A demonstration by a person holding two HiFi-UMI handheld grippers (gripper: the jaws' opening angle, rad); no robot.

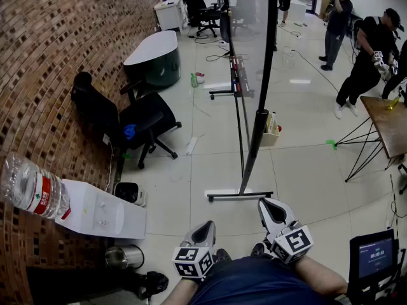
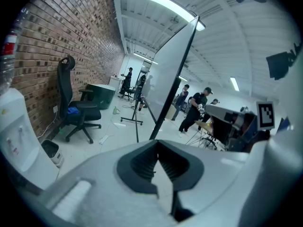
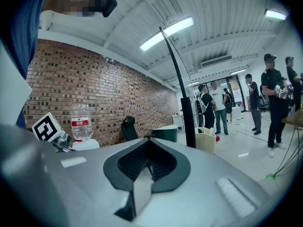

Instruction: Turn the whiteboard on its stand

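Note:
The whiteboard (image 1: 250,37) stands edge-on ahead of me on its black wheeled stand (image 1: 240,195), its panel tilted. In the left gripper view the whiteboard (image 2: 171,63) rises up and to the right; in the right gripper view its dark post (image 3: 189,122) stands just beyond the jaws. My left gripper (image 1: 205,230) and right gripper (image 1: 274,212) are low in front of my body, short of the stand's foot. Both are shut with nothing between the jaws. The left gripper (image 2: 158,167) and the right gripper (image 3: 147,167) touch nothing.
A water dispenser (image 1: 102,216) with a bottle (image 1: 32,189) stands against the brick wall at my left, beside a black office chair (image 1: 137,119). A green-sided table (image 1: 156,56) is farther back. A folding table (image 1: 388,122) and several people (image 1: 365,59) are at the right.

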